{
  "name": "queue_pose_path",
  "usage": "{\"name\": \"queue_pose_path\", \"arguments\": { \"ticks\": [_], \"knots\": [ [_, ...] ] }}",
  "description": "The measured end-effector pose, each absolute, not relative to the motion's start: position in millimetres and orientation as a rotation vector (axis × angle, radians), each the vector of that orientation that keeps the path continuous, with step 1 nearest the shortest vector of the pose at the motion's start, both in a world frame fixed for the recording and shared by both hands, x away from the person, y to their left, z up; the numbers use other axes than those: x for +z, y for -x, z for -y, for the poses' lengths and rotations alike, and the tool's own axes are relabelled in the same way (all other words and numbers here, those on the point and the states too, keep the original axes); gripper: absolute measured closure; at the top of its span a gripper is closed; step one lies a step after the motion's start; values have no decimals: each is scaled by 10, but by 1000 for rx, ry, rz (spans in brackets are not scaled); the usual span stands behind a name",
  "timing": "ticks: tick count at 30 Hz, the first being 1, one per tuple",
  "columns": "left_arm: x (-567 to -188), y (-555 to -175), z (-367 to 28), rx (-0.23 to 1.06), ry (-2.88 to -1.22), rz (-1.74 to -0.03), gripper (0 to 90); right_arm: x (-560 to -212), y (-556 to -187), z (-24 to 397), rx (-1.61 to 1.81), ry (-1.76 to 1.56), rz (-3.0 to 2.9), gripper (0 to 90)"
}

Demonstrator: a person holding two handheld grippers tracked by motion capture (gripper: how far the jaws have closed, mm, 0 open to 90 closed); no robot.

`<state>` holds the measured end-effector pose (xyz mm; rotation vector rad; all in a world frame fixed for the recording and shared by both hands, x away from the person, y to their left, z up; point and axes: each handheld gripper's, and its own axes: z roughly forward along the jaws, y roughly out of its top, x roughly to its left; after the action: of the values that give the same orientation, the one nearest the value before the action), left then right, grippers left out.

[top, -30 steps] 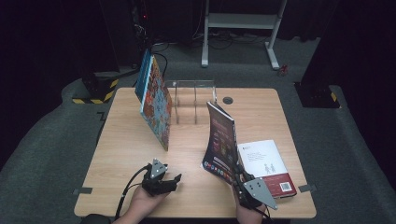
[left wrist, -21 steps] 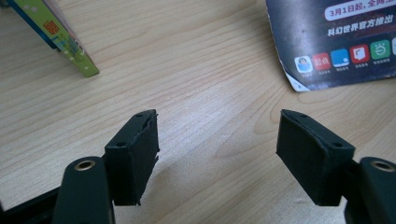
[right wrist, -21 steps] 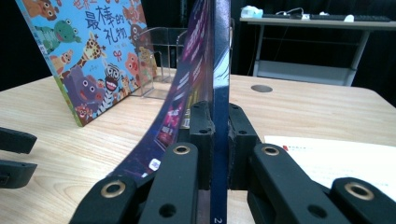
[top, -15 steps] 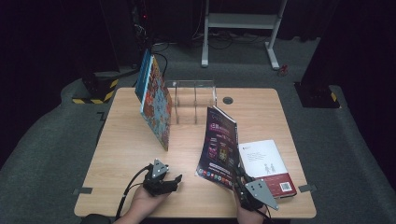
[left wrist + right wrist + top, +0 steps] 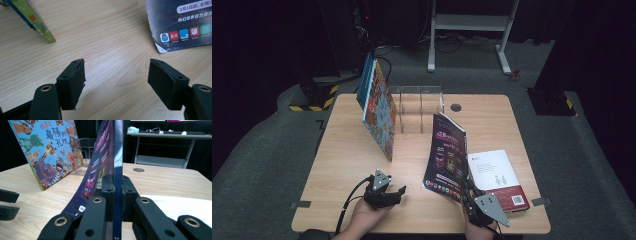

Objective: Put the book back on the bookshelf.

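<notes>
A dark purple magazine point(image 5: 444, 152) stands upright on the table, and my right gripper point(image 5: 468, 192) is shut on its lower edge. In the right gripper view the pads point(image 5: 108, 186) pinch the magazine's spine edge point(image 5: 117, 157), while its front cover bows away to the left. My left gripper point(image 5: 399, 191) lies low over the table's front, jaws open with nothing between them point(image 5: 117, 75). The magazine's bottom corner point(image 5: 180, 25) sits just ahead and to the right of it.
A colourful children's book point(image 5: 377, 107) leans against a clear acrylic rack point(image 5: 421, 105) at the back middle. A white book point(image 5: 494, 172) lies flat at the front right beside my right gripper. Bare wooden table point(image 5: 347, 150) spreads ahead of the left gripper.
The magazine's cover has swung out to the left and shows more of its face. Both hands have kept their places.
</notes>
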<state>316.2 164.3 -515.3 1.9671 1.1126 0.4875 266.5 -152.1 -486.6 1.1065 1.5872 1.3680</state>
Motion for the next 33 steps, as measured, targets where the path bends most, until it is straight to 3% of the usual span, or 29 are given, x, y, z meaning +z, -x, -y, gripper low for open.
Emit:
{"name": "queue_pose_path", "arguments": {
  "ticks": [15,20,33],
  "knots": [
    [-5153,-3159,-1645,491,-1975,-1109,303,-4546,-2904,1426,1397,-1028,-1463,841],
    [-5150,-3169,-1669,496,-1979,-1111,304,-4649,-3069,1395,1387,-1055,-1463,841],
    [-5158,-3156,-1642,489,-1984,-1108,306,-4776,-2926,1463,1380,-1082,-1480,838]
  ]
}}
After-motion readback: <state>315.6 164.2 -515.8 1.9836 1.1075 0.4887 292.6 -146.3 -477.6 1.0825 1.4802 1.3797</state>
